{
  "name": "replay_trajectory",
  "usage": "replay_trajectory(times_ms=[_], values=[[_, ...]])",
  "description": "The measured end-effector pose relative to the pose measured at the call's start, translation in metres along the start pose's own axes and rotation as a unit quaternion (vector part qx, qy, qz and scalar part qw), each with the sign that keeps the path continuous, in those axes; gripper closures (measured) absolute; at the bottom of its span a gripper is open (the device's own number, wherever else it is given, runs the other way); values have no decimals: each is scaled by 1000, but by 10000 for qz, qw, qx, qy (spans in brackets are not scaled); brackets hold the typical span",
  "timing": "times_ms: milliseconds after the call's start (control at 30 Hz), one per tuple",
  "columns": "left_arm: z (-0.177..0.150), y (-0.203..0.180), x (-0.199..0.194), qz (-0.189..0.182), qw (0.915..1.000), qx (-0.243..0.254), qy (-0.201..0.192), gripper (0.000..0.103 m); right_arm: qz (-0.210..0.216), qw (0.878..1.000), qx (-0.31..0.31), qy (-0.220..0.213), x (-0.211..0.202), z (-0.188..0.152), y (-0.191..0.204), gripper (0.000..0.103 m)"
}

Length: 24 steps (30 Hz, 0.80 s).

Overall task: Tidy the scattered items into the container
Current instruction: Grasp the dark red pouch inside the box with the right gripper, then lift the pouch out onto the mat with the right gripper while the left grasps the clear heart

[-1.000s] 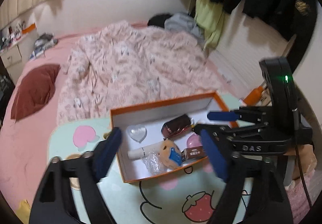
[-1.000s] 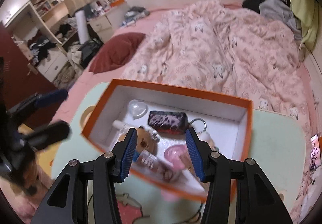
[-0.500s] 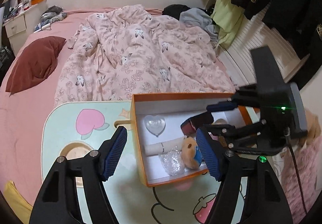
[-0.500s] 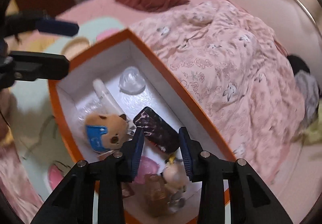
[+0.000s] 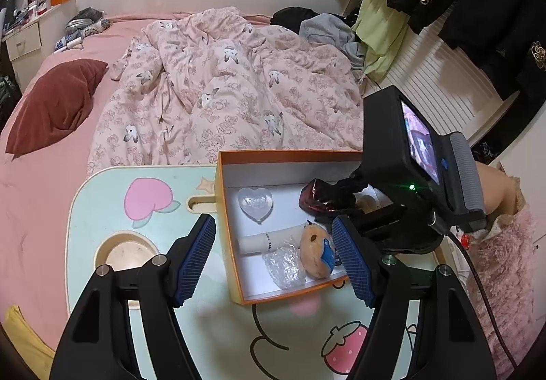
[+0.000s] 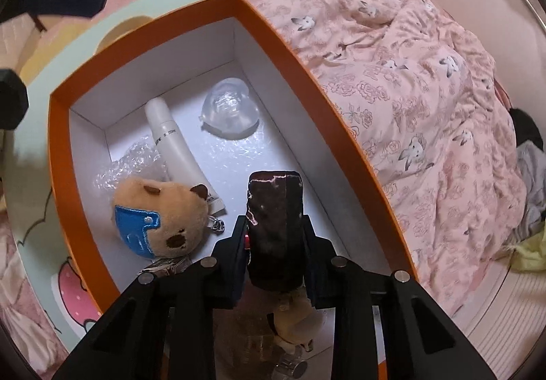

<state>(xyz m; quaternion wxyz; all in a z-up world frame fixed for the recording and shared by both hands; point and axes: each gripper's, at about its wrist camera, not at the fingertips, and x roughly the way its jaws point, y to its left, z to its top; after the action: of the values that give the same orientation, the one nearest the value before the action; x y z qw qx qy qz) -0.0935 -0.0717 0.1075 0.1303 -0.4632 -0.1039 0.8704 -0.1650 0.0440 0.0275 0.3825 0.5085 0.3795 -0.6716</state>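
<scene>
We read the step in hand as placement, or possibly re-seating, of one item: the right gripper [image 6: 274, 240] is clenched on a dark maroon marbled oblong case [image 6: 275, 209], held above the white floor of the orange-rimmed cardboard box [image 6: 150, 28] near its far wall. The case is inside the box outline but seems not yet at rest. The left gripper [image 5: 274, 257] is released, jaws wide, hovering over the box's near left corner and gripping nothing.

Next move, in our judgement: lower the case onto bare floor beside the far wall, clear of the plush, then release.

Count inside the box: one clear heart-shaped plastic piece [image 6: 231, 112], one white tube [image 6: 177, 144], one crumpled clear wrap [image 6: 131, 163], one tan plush head with blue patch [image 6: 158, 218], one held case. Further small items under the right gripper are too hidden to count.

The pastel cartoon-printed bench [image 5: 136, 209] shows no loose items.
</scene>
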Motion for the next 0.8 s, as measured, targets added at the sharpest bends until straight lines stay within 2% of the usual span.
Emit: replay_trajectory(times_ms=[133, 233, 367, 433, 600, 667, 700, 800], values=[[-1, 0, 5, 1, 10000, -18, 33, 32, -107, 9997, 215, -93, -6, -6, -1, 77], [0, -1, 8, -15, 9999, -55, 84, 31, 69, 9978, 520, -407, -21, -11, -9, 77], [2, 1, 11, -65, 9998, -120, 125, 31, 168, 9883, 1335, -712, -45, -21, -26, 77], [3, 1, 12, -74, 9998, -131, 134, 32, 83, 9834, 1578, -887, -62, -33, -27, 77], [9, -3, 19, -117, 9996, -47, 269, 32, 281, 9767, 1541, -1466, -110, -76, -1, 77], [11, -10, 27, -85, 9993, 12, 371, 32, 617, 9739, 1430, -1648, -121, -96, 19, 77], [13, -15, 33, 1, 9990, 84, 447, 33, 763, 9733, 1409, -1643, -121, -103, 28, 77], [12, -32, 50, 297, 9966, 354, 683, 56, 800, 9771, 1406, -1381, -106, -123, 60, 77]])
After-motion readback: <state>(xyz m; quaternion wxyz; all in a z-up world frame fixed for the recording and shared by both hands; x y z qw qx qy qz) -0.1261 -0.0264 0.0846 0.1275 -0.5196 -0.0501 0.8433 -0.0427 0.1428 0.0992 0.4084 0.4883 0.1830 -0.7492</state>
